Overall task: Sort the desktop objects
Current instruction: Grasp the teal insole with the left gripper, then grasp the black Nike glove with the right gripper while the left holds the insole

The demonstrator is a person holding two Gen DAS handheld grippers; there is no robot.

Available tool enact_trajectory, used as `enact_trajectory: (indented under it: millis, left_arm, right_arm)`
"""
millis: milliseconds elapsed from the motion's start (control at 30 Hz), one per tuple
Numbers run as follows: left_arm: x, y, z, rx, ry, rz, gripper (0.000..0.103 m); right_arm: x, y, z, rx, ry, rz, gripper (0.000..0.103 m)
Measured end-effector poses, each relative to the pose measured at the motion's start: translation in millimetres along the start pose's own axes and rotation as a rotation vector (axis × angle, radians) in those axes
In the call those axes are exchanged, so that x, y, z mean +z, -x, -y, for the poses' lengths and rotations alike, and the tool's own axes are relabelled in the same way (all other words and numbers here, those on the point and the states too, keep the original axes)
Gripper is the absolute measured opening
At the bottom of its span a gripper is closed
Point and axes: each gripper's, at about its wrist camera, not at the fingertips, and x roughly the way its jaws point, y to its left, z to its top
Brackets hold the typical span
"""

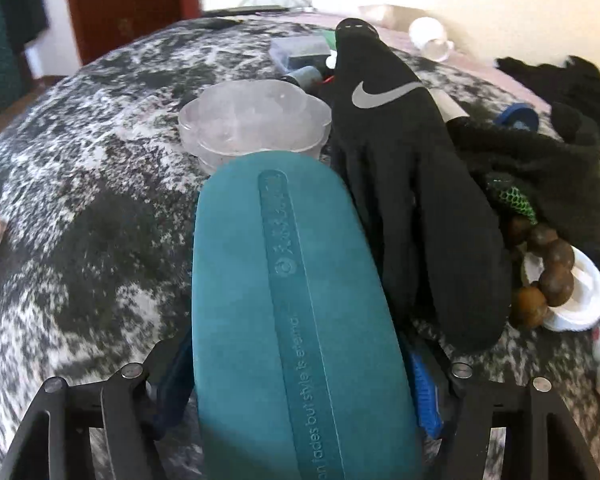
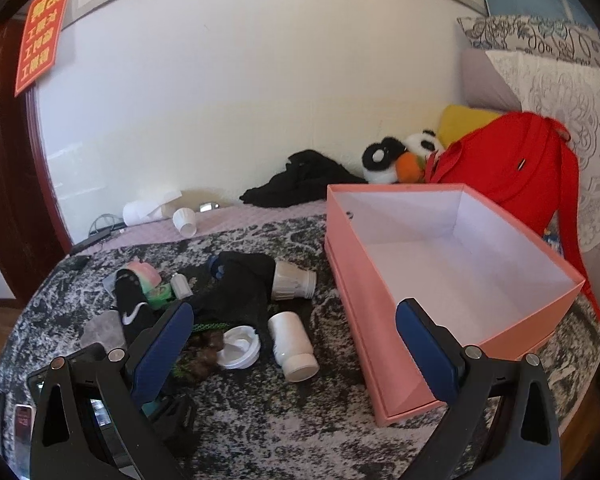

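Observation:
My left gripper [image 1: 300,384] is shut on a teal glasses case [image 1: 296,300], which juts forward over the speckled black-and-white cloth [image 1: 100,200]. Just beyond its tip stands a clear flower-shaped container [image 1: 256,120]. A black Nike glove [image 1: 400,160] lies to its right, with brown wooden beads [image 1: 544,268] and a white lid [image 1: 580,300]. My right gripper [image 2: 296,344] is open and empty, above the cloth between the clutter and an open pink box [image 2: 380,280]. Below it lie a white bottle [image 2: 292,348], a white lid [image 2: 238,346] and the glove [image 2: 134,312].
A white ribbed cup [image 2: 292,280] lies on black fabric [image 2: 240,284] mid-table. At the back are black clothes [image 2: 300,180], a panda plush [image 2: 396,156], a red bag [image 2: 512,168] and white cups [image 2: 186,222]. Phones [image 2: 24,420] lie at the near left.

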Motion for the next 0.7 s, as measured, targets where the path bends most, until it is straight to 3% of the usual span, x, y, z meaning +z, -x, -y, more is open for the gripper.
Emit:
enact_trajectory:
  millis: [167,300,500,600,700]
  left_arm:
    - [2,18,-14,0.041,-0.097,0.072,0.073]
    - [4,35,-29,0.045,-0.145,0.102,0.073]
    - [5,35,-58,0.029,-0.141,0.078,0.073]
    - [4,33,-70,0.009,-0.137,0.067,0.073]
    - [5,34,-79,-0.001,-0.134,0.073,0.073]
  right_arm:
    - [-3,-2,-5,0.009,0.013,-0.009,0.103]
    - [-1,-19,-15,0.089,0.01,-0.065,0.103]
    - [11,-88,-70,0.486,0.014,-0.322,0.102]
    - [14,-121,-100,0.593,0.025,-0.415,0.095]
    - [8,-149,-130,0.57,0.126,-0.481,0.089]
